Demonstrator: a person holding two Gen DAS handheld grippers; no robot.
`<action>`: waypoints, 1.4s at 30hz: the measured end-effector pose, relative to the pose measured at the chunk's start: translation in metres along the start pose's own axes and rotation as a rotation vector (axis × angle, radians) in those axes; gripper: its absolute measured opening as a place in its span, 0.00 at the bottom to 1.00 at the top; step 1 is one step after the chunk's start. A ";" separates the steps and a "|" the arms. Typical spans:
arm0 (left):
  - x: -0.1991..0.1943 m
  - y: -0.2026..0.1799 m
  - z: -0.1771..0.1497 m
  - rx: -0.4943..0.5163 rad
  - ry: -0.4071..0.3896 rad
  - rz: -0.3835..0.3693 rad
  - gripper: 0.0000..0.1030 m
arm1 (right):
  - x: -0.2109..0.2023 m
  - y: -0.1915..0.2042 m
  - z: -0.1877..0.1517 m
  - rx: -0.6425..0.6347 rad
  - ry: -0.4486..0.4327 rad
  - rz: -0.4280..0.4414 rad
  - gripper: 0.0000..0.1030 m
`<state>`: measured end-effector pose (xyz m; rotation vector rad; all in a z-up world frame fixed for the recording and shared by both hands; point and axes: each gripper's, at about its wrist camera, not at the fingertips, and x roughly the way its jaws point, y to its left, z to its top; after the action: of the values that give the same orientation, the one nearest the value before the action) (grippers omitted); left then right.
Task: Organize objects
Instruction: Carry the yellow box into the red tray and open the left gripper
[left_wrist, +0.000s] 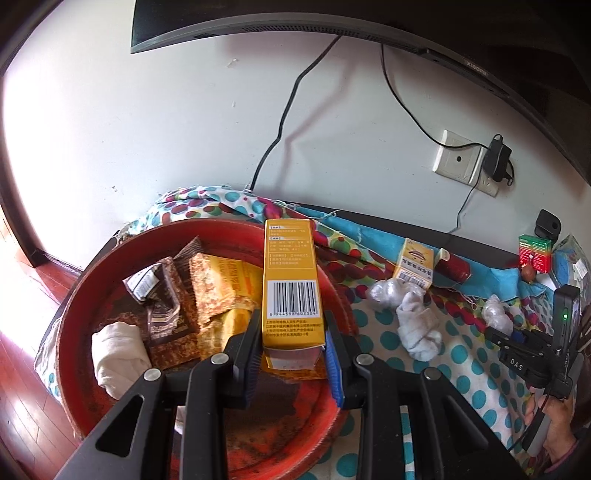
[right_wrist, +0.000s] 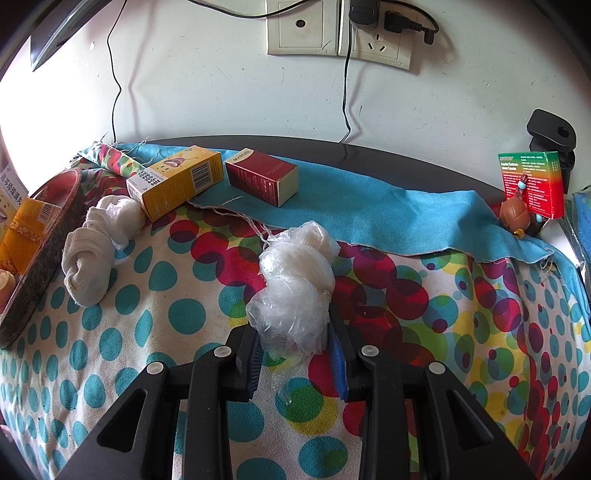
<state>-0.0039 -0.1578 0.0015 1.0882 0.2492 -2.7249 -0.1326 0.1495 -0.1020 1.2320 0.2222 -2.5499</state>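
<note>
White wall (right_wrist: 207, 92), wall sockets (right_wrist: 338, 31), wooden floor (left_wrist: 22, 398).

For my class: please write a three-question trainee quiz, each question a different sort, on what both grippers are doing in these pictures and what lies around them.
1. True or false: the left gripper holds a yellow box over the red tray.
2. What sits between the right gripper fingers? A) red box B) plastic-wrapped bundle C) sock
3. Fill in: the red box lies on the ___ cloth.

Key: 1 true; 2 B, the plastic-wrapped bundle; 3 blue.
</note>
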 end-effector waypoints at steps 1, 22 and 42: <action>0.000 0.003 -0.001 -0.001 0.001 0.004 0.29 | 0.000 0.000 0.000 0.000 0.000 0.000 0.28; -0.006 0.074 -0.006 -0.140 0.008 0.127 0.29 | 0.000 0.000 0.001 -0.001 0.002 0.000 0.29; 0.010 0.099 -0.017 -0.203 0.078 0.171 0.29 | 0.001 0.003 -0.001 -0.013 0.000 -0.017 0.29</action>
<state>0.0240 -0.2514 -0.0260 1.1044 0.4144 -2.4496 -0.1319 0.1471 -0.1034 1.2299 0.2505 -2.5593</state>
